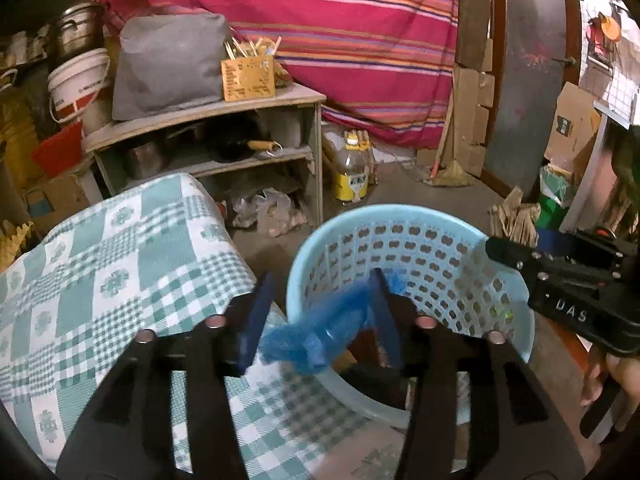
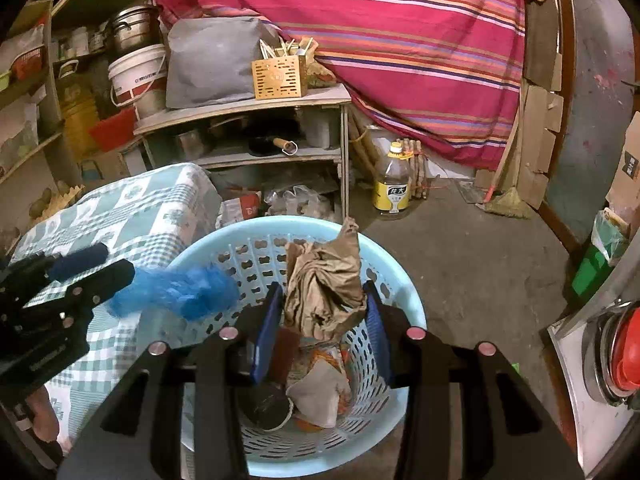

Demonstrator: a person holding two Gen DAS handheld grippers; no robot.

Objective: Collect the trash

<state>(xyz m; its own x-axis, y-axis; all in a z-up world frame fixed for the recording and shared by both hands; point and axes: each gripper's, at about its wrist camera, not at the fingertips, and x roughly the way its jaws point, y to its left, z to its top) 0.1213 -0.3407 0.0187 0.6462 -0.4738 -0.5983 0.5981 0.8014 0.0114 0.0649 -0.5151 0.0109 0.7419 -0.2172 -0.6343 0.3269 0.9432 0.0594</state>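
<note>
A light blue perforated basket (image 1: 516, 300) (image 2: 404, 292) stands beside the checkered-cloth table (image 1: 100, 264) (image 2: 132, 208). My left gripper (image 1: 324, 292) is open, its jaws wide apart; a crumpled blue plastic bag (image 1: 320, 328) (image 2: 176, 292) hangs off its right finger over the basket's rim. My right gripper (image 2: 324, 312) is shut on a crumpled brown paper bag (image 2: 324, 288), held above the basket. Paper scraps and a dark lid (image 2: 272, 408) lie on the basket's bottom. The right gripper shows at the right in the left wrist view (image 1: 496, 248).
A wooden shelf unit (image 1: 208, 120) (image 2: 248, 116) with a grey cushion and a wooden box stands behind. A yellow-labelled bottle (image 1: 352, 168) (image 2: 394, 184) stands on the concrete floor. A striped red cloth (image 2: 400, 40) hangs at the back. A metal pot with a red lid (image 2: 616, 352) is at right.
</note>
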